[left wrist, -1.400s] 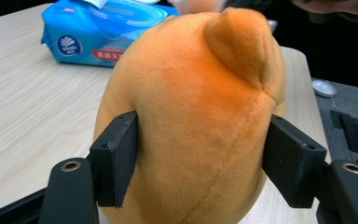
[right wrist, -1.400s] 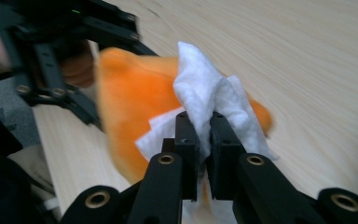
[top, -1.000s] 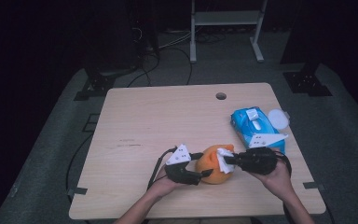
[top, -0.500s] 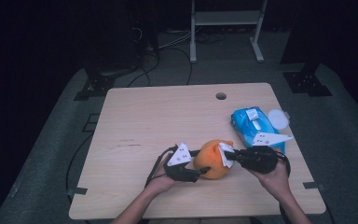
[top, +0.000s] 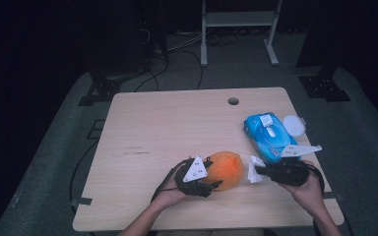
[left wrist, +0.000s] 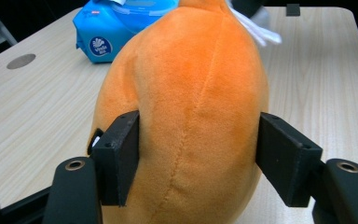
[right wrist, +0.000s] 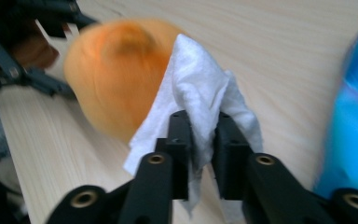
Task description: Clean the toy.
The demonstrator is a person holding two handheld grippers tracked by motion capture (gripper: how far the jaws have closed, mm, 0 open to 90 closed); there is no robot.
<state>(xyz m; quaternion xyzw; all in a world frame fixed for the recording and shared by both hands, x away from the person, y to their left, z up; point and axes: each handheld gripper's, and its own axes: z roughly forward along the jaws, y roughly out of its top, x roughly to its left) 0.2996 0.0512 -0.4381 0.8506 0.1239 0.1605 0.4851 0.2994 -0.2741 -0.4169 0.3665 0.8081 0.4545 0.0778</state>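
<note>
While left gripper [left wrist: 200, 154] clamps orange plush toy [left wrist: 186, 107], toy's top cropped; right gripper [right wrist: 200, 135], jaws just easing apart, pinches blurred white wipe [right wrist: 196, 98].

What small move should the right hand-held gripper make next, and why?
Probably bring the wipe back onto the plush. The right hand-held gripper pinches the wipe, its jaws having just eased open, and stands just clear of the plush, while the left hand-held gripper clamps the plush on the table.
</note>
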